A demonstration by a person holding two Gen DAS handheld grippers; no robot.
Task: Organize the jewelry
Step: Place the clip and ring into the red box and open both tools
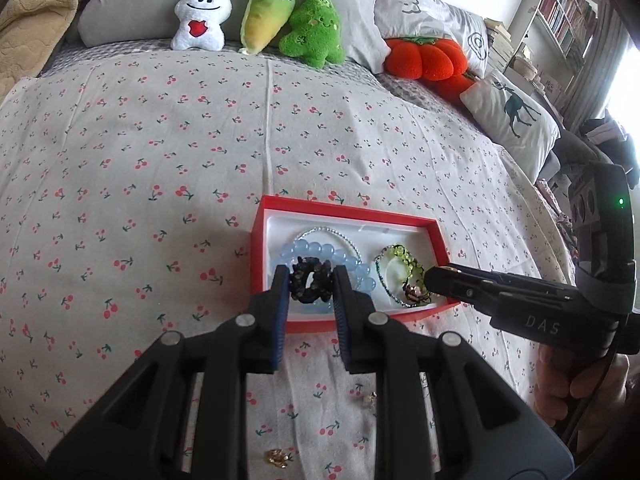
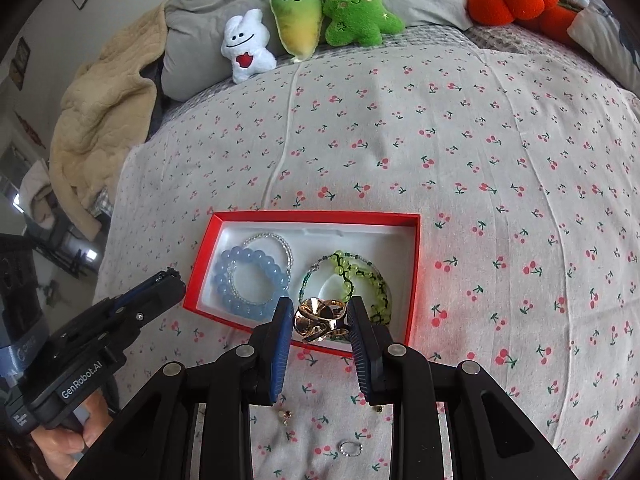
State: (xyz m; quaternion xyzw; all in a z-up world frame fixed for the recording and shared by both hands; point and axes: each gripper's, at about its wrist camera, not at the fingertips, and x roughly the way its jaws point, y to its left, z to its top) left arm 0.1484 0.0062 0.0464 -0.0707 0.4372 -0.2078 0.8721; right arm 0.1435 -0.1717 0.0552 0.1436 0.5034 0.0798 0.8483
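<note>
A red box (image 1: 352,210) (image 2: 316,216) with a white lining lies on the cherry-print bedspread. It holds a pale blue bead bracelet (image 2: 256,276) (image 1: 320,250), a thin silver bead bracelet (image 2: 276,238) and green bead bracelets (image 2: 352,274) (image 1: 402,260). My left gripper (image 1: 312,284) is shut on a dark beaded bracelet (image 1: 311,282) above the box's left half. My right gripper (image 2: 320,318) is shut on a gold ornament (image 2: 320,318) over the box's near edge. Each gripper also shows from the side in the other view, the right one (image 1: 430,280) and the left one (image 2: 176,280).
Small loose pieces lie on the bedspread near me: a gold piece (image 1: 278,458), a small earring (image 2: 286,416), a silver ring (image 2: 351,448). Plush toys (image 1: 204,16) (image 2: 298,16) and pillows (image 1: 516,124) line the far bed edge. A beige blanket (image 2: 108,120) hangs at the left.
</note>
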